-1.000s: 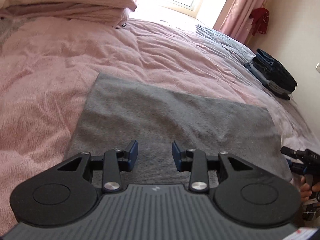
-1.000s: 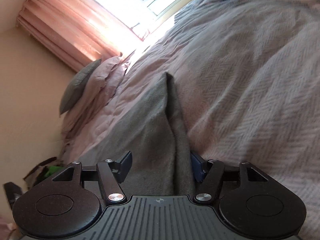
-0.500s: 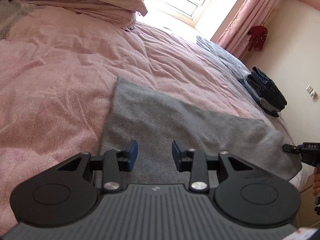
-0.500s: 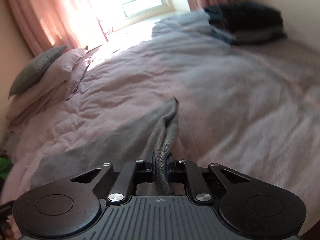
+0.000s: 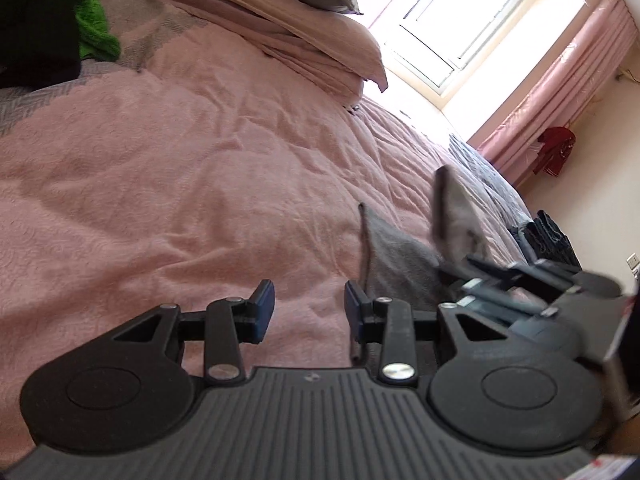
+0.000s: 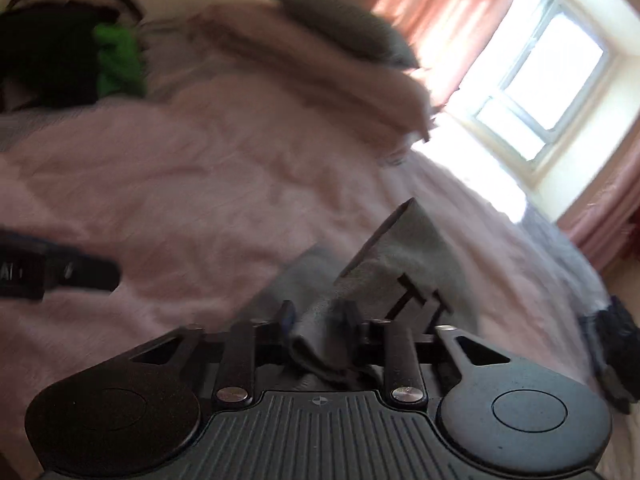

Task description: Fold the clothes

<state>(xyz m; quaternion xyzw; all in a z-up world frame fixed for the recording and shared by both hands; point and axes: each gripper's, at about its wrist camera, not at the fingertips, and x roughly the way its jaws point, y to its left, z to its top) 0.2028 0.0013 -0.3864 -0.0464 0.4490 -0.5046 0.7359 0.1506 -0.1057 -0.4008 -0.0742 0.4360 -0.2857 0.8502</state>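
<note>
Since the earlier frame, grey garment (image 5: 394, 264) no longer lay flat and spread across the pink bed (image 5: 200, 184); it was bunched and lifted, one corner standing up above the bedcover. Right gripper (image 6: 320, 320) had swung across toward the left one, view blurred. Its jaws had clamped together on the cloth half a second back and had just been opening again; a thick fold of the garment sat between the fingers (image 6: 288, 316), and through the blur I could not tell whether the pads pressed it or only flanked it.

Left gripper (image 5: 308, 304) hung over bare bedcover, fingers (image 5: 264, 300) spread with nothing between them; the garment's edge lay just beside its right finger. In the left view the right gripper (image 5: 452, 268) showed just right of it, garment rising from its fingers.

Pillows (image 5: 304, 28) stacked at the head edge of the bed, green cloth (image 5: 94, 28) at the far left corner, folded dark clothes (image 5: 550, 240) at the right edge.
</note>
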